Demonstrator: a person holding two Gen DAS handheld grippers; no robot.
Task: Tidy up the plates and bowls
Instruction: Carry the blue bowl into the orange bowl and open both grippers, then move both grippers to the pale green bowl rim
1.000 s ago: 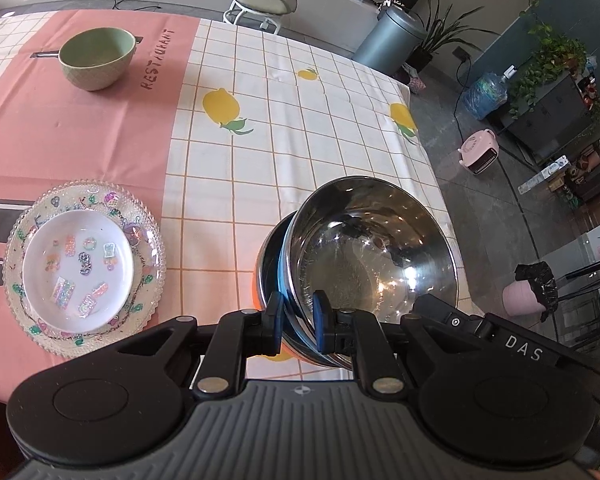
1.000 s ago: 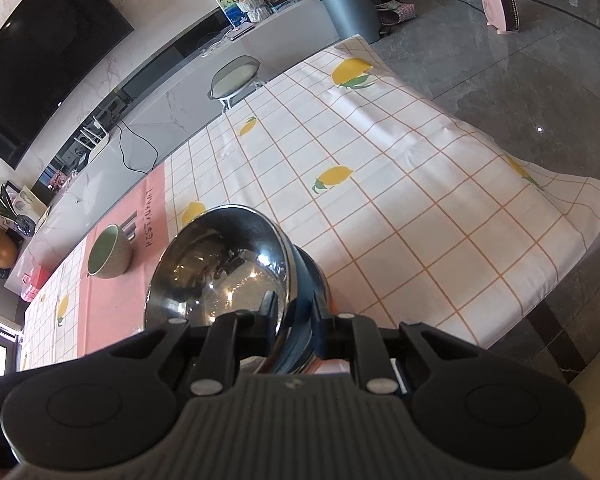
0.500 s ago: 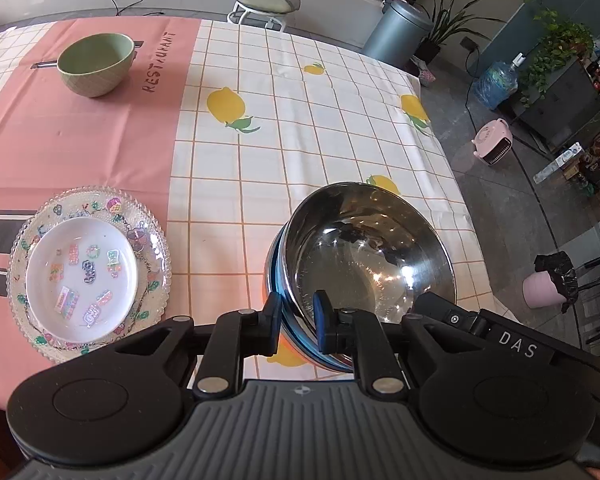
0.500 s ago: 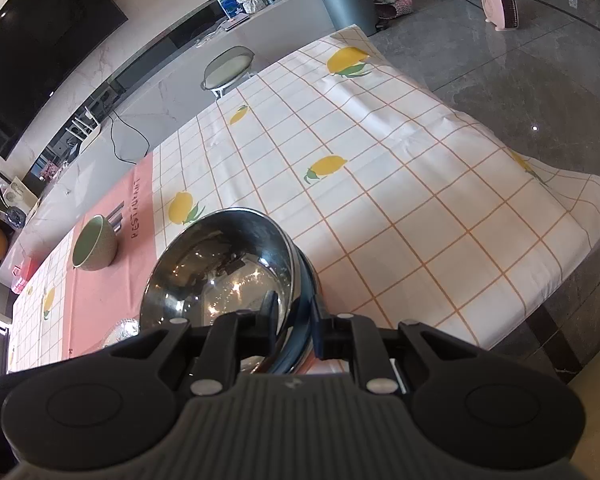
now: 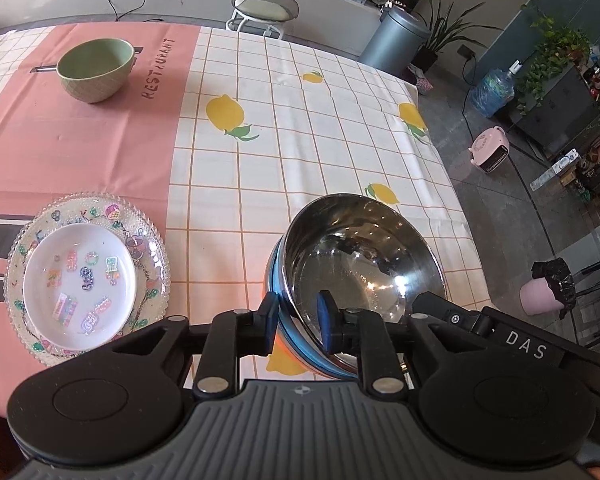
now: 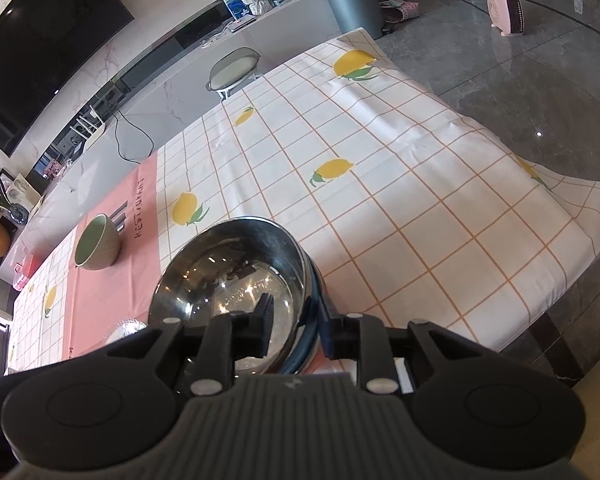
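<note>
A shiny steel bowl (image 5: 360, 264) (image 6: 228, 276) sits nested in a blue-rimmed bowl (image 5: 300, 354) (image 6: 316, 292) on the lemon-print cloth, near the table's right edge. My left gripper (image 5: 298, 326) straddles the stack's near rim. Its jaws are opening, and the pad inside the bowl stands off the wall. My right gripper (image 6: 296, 328) straddles the rim on the other side. Its jaws are opening too, with a gap at the inner finger. A green bowl (image 5: 96, 70) (image 6: 98, 248) stands far back on the pink runner. A small white plate (image 5: 80, 284) lies on a beaded glass plate (image 5: 148, 240).
The tablecloth (image 5: 300, 140) drops off at the right edge onto the grey floor. Beyond the far edge are a stool (image 5: 266, 8) and a grey bin (image 5: 396, 40). A pink heater (image 5: 490, 152) stands on the floor to the right.
Both pairs of jaws, pinched tight on the bowl stack's rim before, have spread apart. The stack has levelled out on the cloth, and its orange base no longer shows on the left.
</note>
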